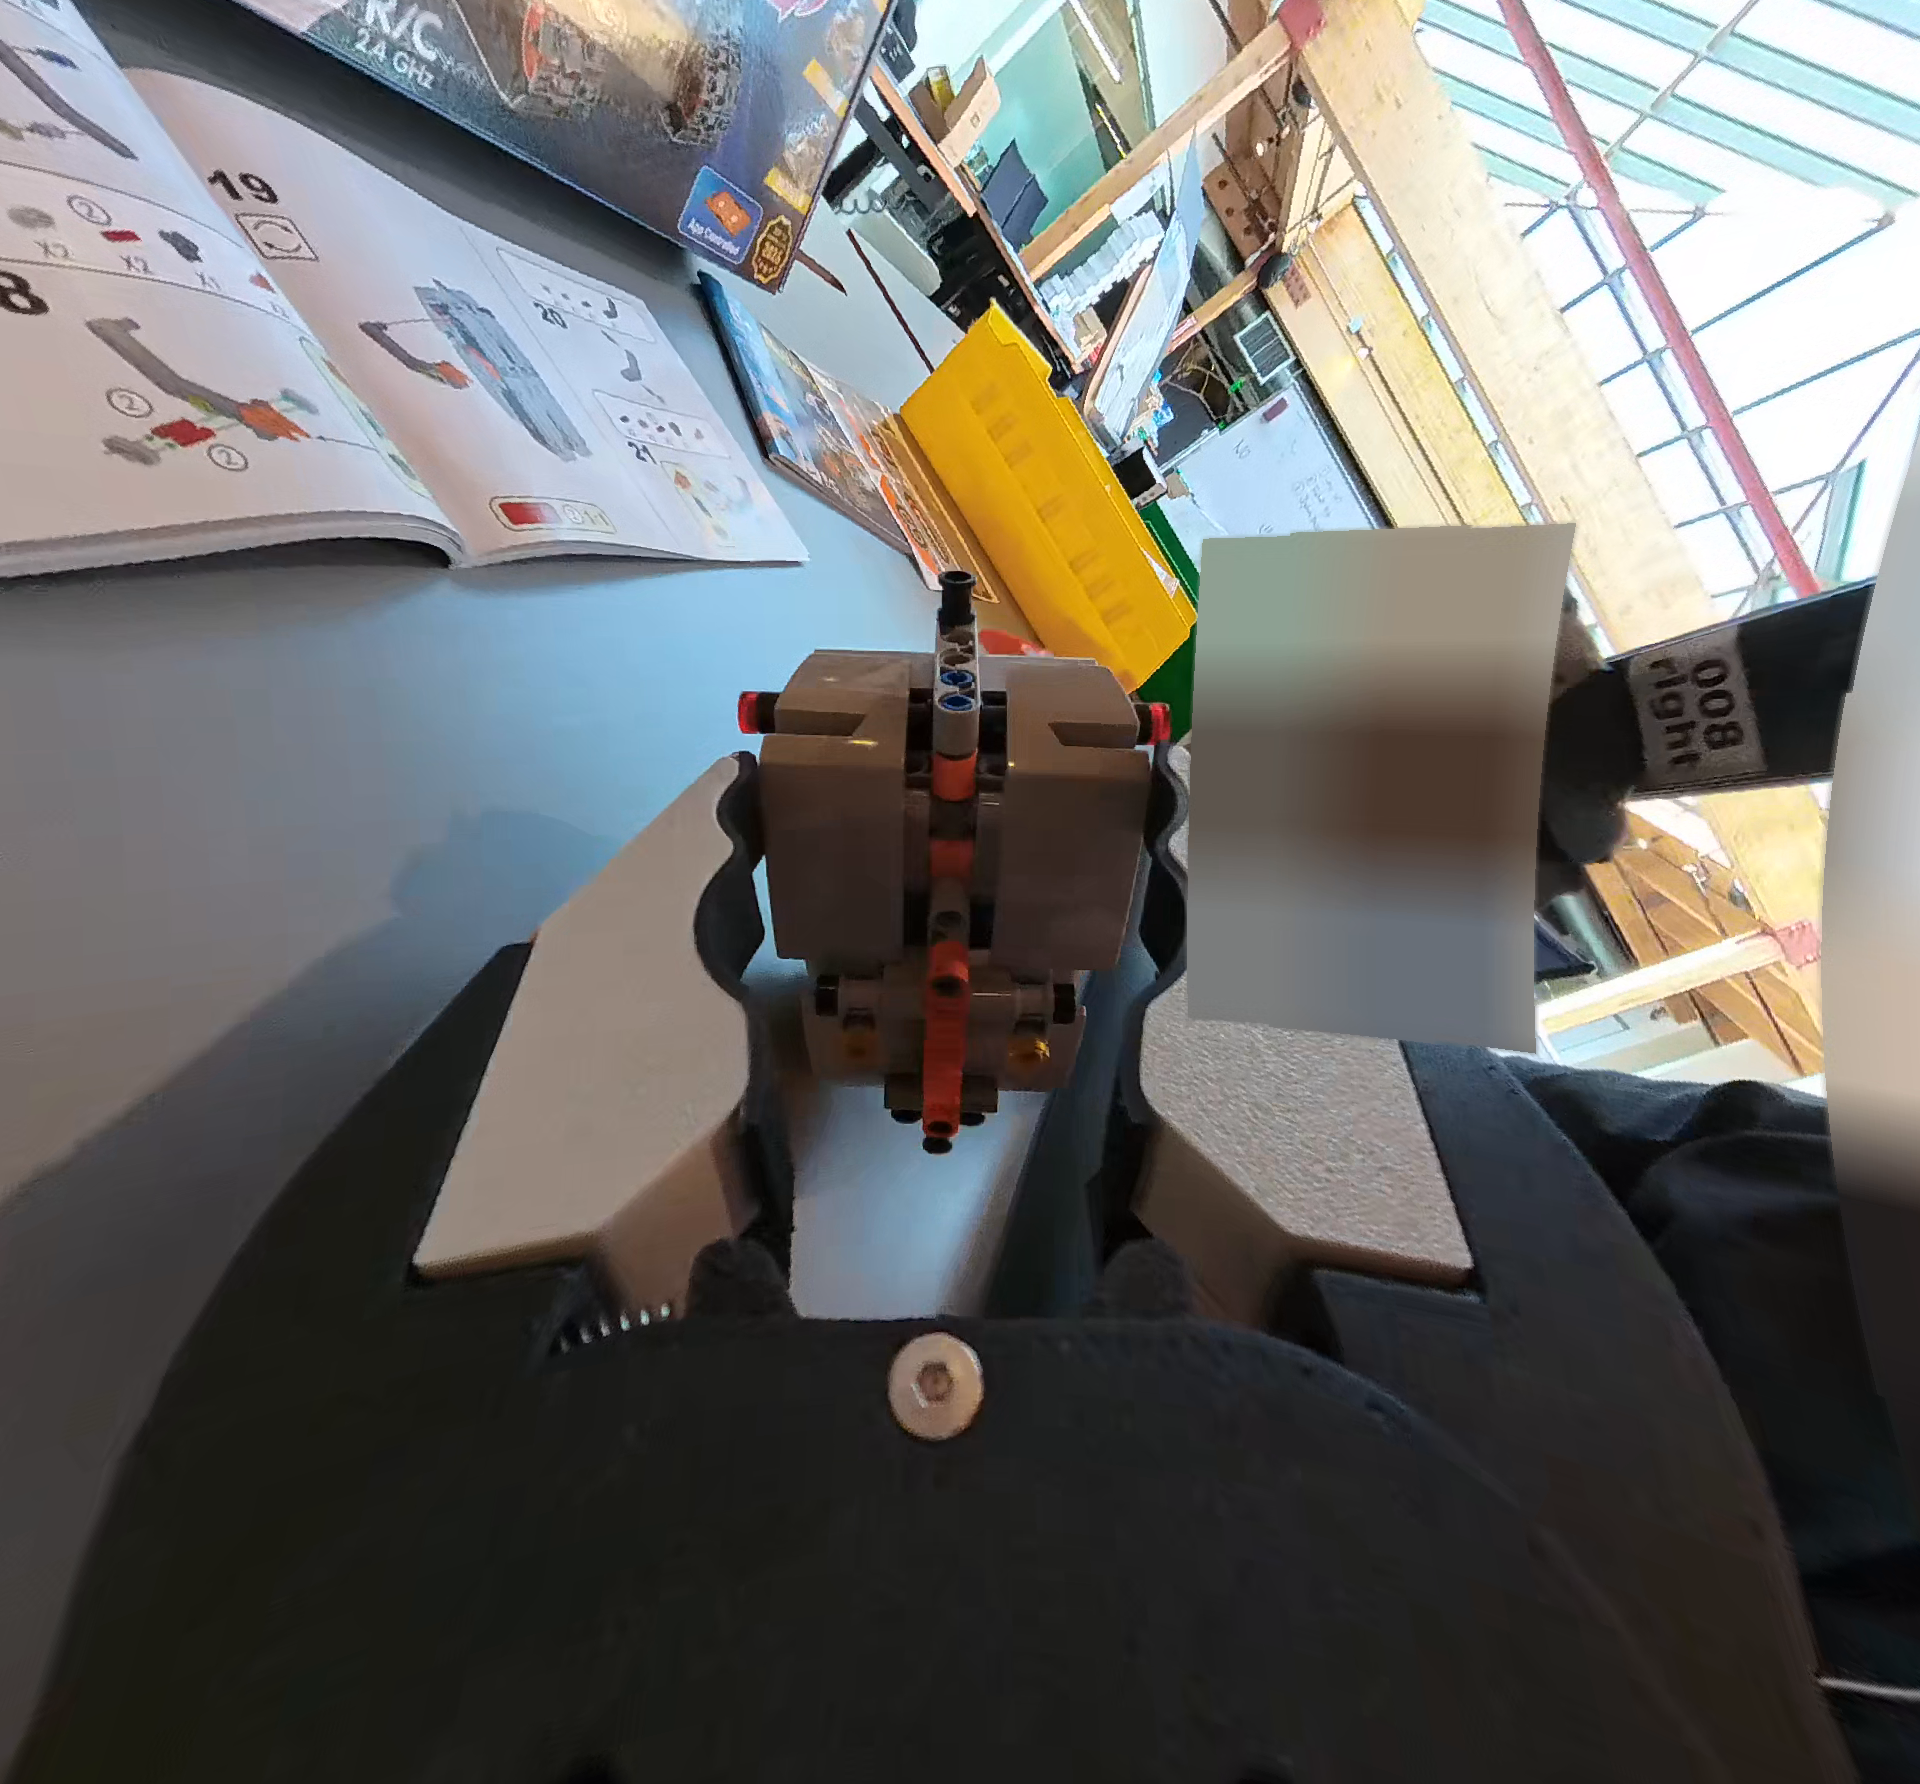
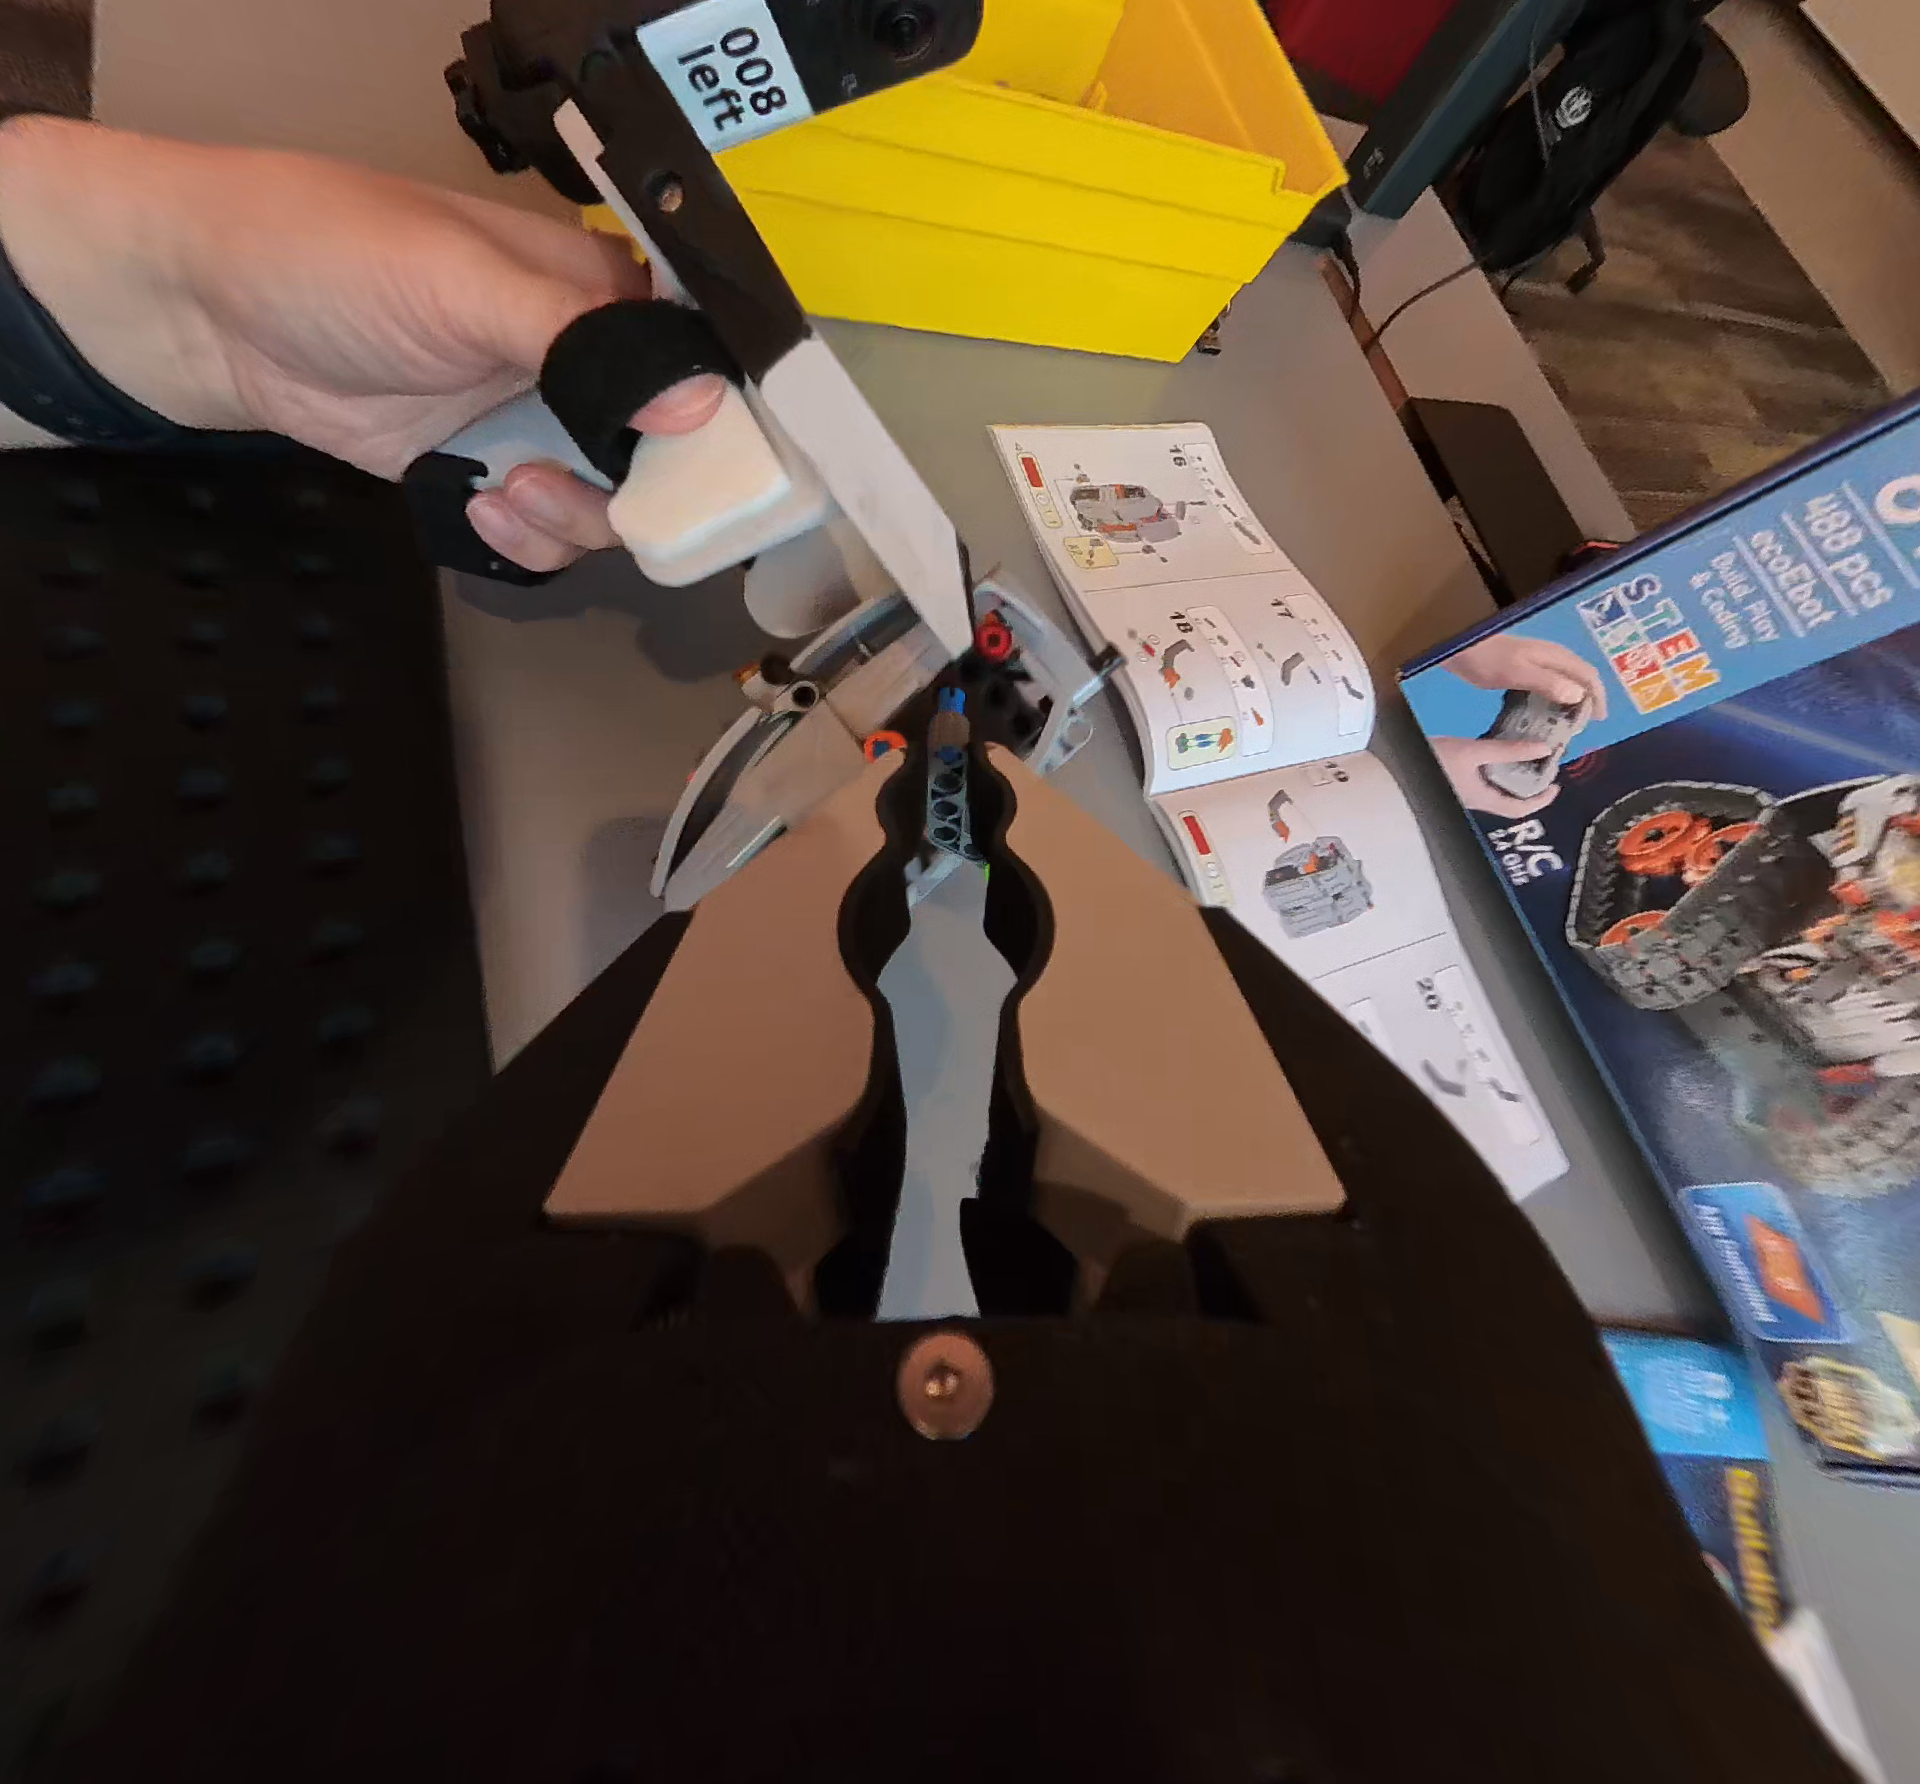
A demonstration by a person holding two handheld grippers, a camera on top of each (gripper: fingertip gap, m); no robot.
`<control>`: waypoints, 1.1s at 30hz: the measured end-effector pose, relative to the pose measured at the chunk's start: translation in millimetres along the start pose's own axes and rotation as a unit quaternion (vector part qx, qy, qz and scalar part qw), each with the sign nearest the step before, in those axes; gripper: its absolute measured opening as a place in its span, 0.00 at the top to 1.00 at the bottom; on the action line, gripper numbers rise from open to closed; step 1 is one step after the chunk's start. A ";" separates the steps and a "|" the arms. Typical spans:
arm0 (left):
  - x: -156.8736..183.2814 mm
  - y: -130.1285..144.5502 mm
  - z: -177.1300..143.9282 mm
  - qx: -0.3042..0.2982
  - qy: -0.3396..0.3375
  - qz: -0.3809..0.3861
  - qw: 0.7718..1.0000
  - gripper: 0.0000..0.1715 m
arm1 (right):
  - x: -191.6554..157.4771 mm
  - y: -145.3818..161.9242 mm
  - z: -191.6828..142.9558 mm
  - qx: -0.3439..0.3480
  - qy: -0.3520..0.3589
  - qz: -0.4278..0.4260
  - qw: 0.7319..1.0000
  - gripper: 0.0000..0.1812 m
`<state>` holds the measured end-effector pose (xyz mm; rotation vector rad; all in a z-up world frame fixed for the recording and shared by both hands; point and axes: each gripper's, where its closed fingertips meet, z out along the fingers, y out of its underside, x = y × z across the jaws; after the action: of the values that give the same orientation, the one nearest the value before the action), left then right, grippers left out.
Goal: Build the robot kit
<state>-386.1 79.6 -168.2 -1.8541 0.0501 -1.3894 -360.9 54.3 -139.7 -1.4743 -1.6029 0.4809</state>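
Note:
My left gripper [image 1: 948, 830] is shut on a grey brick assembly [image 1: 852, 841] and holds it above the grey table [image 1: 312, 799]. Orange and grey beams run down its middle, red pins stick out at both sides, and a thin grey beam with blue pins [image 1: 954, 695] stands out of its far end. My right gripper [image 2: 948, 784] is shut on a thin grey beam with a blue pin [image 2: 950, 799]. The beam's tip is right at the assembly [image 2: 997, 685], which the left gripper [image 2: 961, 628], held by a hand, clamps from above. In the left view only the right gripper's black body [image 1: 1704, 716] shows.
An open instruction booklet [image 1: 312, 363] [image 2: 1226, 633] lies on the table. A large blue toy box [image 1: 582, 20] [image 2: 1704, 903] stands beside it. A yellow bin [image 1: 1049, 498] [image 2: 1018, 176] is behind. A black studded mat [image 2: 208, 799] lies to the left.

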 end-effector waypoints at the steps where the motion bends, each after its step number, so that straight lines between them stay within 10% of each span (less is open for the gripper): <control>1: 1.0 0.9 1.0 0.002 0.000 0.001 1.000 0.58 | 1.8 -1.1 0.2 -0.017 0.003 -0.014 1.000 0.96; 21: -14.2 30.8 5.3 -0.011 0.015 -0.188 0.982 0.58 | -3.6 24.6 22.9 -0.223 -0.080 -0.029 0.971 0.96; 33: -1.7 59.7 -15.4 -0.227 -0.070 -0.258 0.936 0.37 | -21.6 27.3 29.7 -0.193 -0.155 0.011 0.969 0.96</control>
<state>-374.9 31.2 -204.7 -2.4728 -0.2247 -1.6922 -370.4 48.2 -184.0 -1.7724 -2.0133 0.4439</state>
